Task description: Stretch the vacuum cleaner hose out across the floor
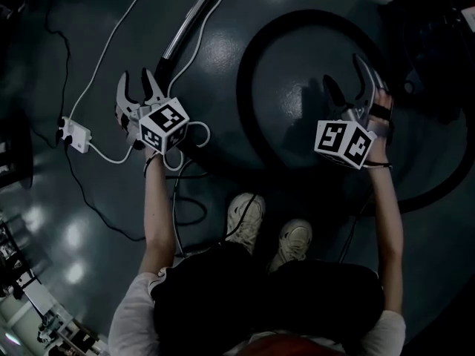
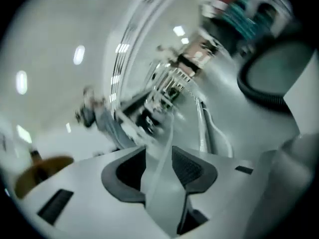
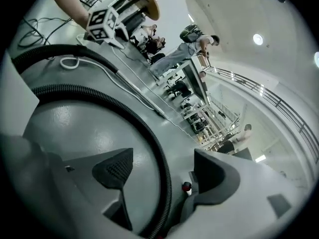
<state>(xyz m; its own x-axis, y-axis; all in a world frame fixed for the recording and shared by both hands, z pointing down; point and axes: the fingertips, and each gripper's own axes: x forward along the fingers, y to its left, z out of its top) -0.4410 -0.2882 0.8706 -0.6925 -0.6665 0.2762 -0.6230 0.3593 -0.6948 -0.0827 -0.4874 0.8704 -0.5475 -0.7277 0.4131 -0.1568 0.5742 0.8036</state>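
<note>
The black ribbed vacuum hose (image 1: 249, 117) lies on the dark floor in a wide loop in front of the person's feet. Its metal wand (image 1: 194, 15) points away at the top. My right gripper (image 1: 345, 73) hangs open above the inside of the loop. In the right gripper view the hose (image 3: 166, 183) runs on the floor beneath the wide gap of that gripper (image 3: 163, 158), and neither pad touches it. My left gripper (image 1: 136, 80) hovers open left of the wand. The left gripper view is blurred: the jaws (image 2: 158, 153) stand apart, with only a pale streak in the gap.
A white power strip (image 1: 76, 134) lies left of the left gripper, and its white cable (image 1: 111, 47) trails up the floor. Thin black cables (image 1: 104, 213) cross the floor at the left. The person's shoes (image 1: 245, 217) stand just behind the loop. Desks and people (image 3: 194, 44) are far off.
</note>
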